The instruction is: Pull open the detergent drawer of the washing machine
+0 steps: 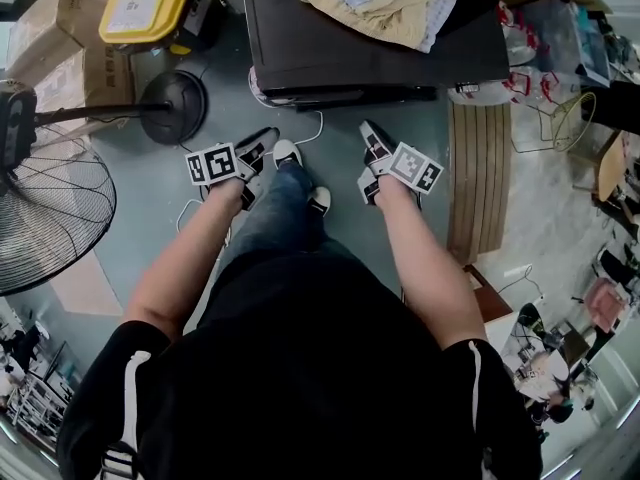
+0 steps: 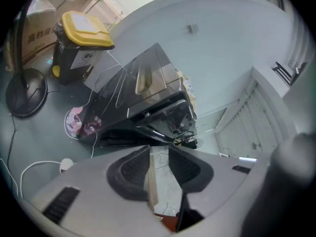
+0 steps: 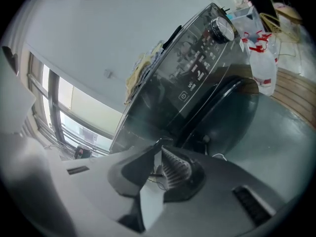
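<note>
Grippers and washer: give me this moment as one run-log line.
left gripper open, empty | right gripper open, empty | both clear of washer | clothes on top

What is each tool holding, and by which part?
Nothing. The left tool and the right tool both have their jaws apart and empty, clear of the washing machine.
</note>
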Tool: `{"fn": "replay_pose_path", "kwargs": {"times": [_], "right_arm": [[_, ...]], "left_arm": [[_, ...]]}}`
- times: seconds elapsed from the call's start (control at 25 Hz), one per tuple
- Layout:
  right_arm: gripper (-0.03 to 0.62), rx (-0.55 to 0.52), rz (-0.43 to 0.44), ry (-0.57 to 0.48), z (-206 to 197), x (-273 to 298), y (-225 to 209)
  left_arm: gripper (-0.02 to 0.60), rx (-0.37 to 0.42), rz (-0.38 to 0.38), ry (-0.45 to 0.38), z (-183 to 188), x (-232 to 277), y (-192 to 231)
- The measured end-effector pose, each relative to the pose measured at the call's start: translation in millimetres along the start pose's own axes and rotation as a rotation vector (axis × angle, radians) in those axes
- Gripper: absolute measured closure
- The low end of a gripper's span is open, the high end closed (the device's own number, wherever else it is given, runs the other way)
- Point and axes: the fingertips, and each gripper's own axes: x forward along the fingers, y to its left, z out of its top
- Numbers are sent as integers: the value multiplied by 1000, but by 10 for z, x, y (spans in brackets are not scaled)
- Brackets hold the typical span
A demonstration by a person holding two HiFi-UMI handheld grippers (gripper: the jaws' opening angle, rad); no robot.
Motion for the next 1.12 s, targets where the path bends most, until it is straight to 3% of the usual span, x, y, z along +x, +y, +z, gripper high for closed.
{"fn": "replay_pose_path", "kwargs": {"times": [0.48, 1.12], "right_arm": [[548, 74, 10, 12, -145, 310, -145], [533, 122, 64, 8, -121, 708, -236]], "left_arm": [[439, -107, -24, -17, 10, 185, 272], [430, -179, -104, -52, 120, 507, 370]]}}
